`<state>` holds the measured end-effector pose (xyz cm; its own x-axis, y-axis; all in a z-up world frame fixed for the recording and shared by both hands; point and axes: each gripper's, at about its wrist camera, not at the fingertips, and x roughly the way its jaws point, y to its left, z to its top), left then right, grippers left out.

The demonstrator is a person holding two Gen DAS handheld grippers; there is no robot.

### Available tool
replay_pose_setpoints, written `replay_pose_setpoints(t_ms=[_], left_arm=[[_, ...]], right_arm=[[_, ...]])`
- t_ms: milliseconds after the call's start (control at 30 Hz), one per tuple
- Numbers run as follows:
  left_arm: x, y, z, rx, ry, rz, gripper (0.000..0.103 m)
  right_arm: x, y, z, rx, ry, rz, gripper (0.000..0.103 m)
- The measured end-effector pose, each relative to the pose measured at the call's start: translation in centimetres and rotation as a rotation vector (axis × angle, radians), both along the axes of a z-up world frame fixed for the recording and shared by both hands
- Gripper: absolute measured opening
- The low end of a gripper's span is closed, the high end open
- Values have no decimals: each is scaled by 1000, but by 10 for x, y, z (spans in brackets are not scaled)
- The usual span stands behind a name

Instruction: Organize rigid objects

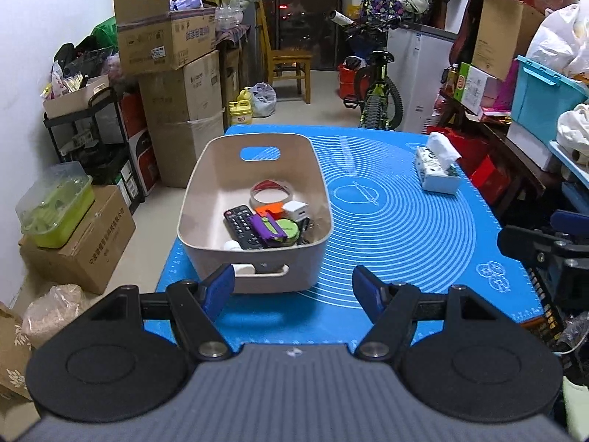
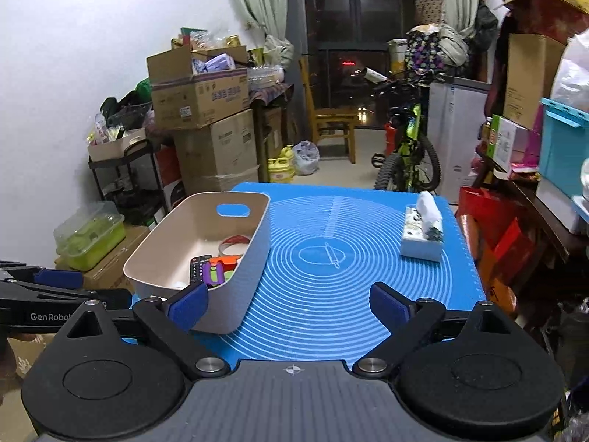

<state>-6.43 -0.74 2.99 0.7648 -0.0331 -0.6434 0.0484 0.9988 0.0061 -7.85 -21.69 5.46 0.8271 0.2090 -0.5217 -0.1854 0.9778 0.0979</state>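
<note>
Both grippers, left gripper point(image 1: 293, 292) and right gripper point(image 2: 289, 304), hover wide open and empty near the beige plastic bin point(image 1: 206, 169); black remote point(image 1: 241, 225) and oddments sit inside it. A careless nudge could shove it off the blue-matted worktop point(image 1: 405, 221).

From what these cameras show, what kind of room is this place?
Probably a spare room at home used for storage. Stacked cardboard boxes line the wall, a bicycle and a wooden chair stand behind, and a blue baking mat covers the table.
</note>
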Motion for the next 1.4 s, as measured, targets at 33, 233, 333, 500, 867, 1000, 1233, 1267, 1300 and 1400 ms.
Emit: replay_pose_setpoints(t_ms=[33,233,333,500,867,1000,1233,1267,1300,1400], left_arm=[[-3,-1,0,-5,-3,0,71],[-22,-8,-3,-20,-20,6,71],[-34,-12,-4,-10,-37,5,71],[-51,-17,-5,1,-55,22,71],[-77,-29,-8,22,-87,37,71],[-81,-31,-9,25,-98,37,71],[-83,-32,-11,18,-101,35,71],[-83,-32,-11,17,-101,36,71],[-83,-32,-11,18,-100,36,71],[-84,-31,-11,16,-96,37,71]], right_arm=[[-5,-3,0,4,-3,-5,95],[-31,-11,-2,-1,-19,-25,95],[-46,-18,-4,0,-34,-40,95],[-66,-29,-8,12,-34,-59,95],[-104,-36,-21,10,-57,-77,95],[-111,-38,-25,11,-61,-86,95],[-121,-37,-27,13,-77,-92,95],[-122,-36,-27,14,-76,-91,95],[-122,-36,-27,14,-74,-90,95],[-122,-35,-28,12,-71,-87,95]])
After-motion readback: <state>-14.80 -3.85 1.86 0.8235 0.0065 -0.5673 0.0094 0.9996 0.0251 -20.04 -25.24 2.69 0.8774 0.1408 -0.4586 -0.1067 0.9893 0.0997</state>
